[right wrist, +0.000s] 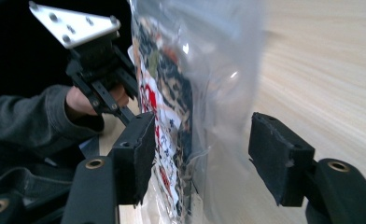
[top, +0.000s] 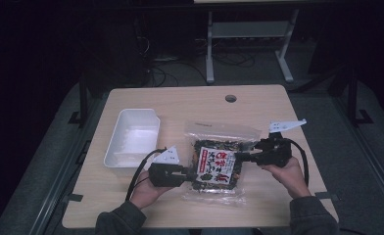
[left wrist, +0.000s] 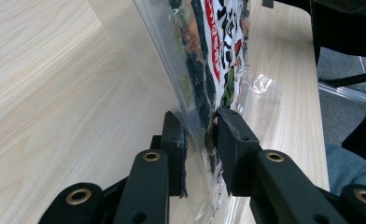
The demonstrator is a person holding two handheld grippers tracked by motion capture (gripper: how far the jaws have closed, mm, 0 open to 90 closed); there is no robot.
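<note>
A clear snack bag (top: 216, 164) with a red and white label and dark contents lies near the front middle of the wooden table (top: 190, 103). My left gripper (top: 190, 174) comes at it from the left, and its pads are shut on the bag's left edge (left wrist: 200, 140). The bag (left wrist: 209, 42) stands on edge between those jaws. My right gripper (top: 241, 156) reaches in from the right and is open (right wrist: 202, 154). The bag's right edge (right wrist: 181, 93) hangs between its wide jaws, and the right pad (right wrist: 279, 158) stands apart from the plastic.
A white rectangular tray (top: 133, 137) sits empty at the table's left, just behind my left hand. A round cable hole (top: 230, 98) is near the far edge. Beyond the table stands a white desk frame (top: 249, 44) on a dark floor with cables.
</note>
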